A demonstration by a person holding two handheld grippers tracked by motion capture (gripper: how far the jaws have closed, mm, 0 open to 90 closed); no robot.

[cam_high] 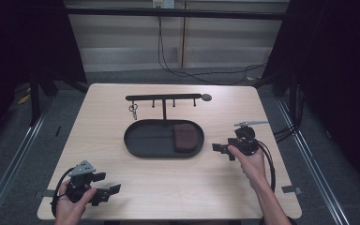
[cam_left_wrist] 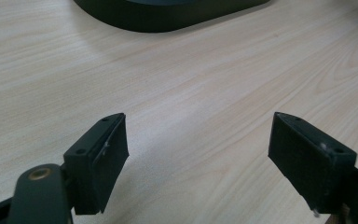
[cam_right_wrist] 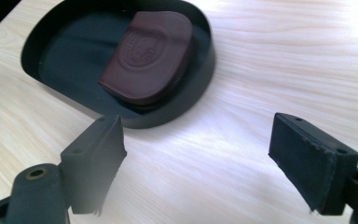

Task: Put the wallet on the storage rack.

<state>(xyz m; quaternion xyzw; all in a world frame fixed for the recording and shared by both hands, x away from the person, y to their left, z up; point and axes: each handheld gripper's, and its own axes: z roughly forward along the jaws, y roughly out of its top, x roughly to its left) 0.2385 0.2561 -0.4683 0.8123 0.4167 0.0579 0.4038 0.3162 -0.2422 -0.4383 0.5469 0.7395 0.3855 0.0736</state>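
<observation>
A: Tongs first, from the high view: the left tongs (cam_high: 107, 193) are resting near the front left corner of the pale wood-grain tabletop (cam_high: 98, 140), and the right tongs (cam_high: 221, 149) are hovering just right of the black oval tray (cam_high: 140, 140). Both are standing wide apart with nothing between them.

B: What else is showing from up there?

A: A black bar rack (cam_high: 164, 97) is rising from the tray, with a small key ring (cam_high: 133, 109) hanging off its left peg. The brown pouch (cam_high: 183, 137) is lying at the tray's right end.

B: And the left gripper view?

A: Its jaws are gaping over bare tabletop (cam_left_wrist: 205, 84); the tray's (cam_left_wrist: 168, 16) dark curved wall is peeking in at the top, well apart.

B: The right gripper view?

A: The jaws are spreading wide and gripping nothing. The tray (cam_right_wrist: 200, 70) is sitting near, matte and smooth-rimmed. The pouch (cam_right_wrist: 154, 56) is showing a round embossed stamp and a rounded edge, a detail the high view is blurring.
</observation>
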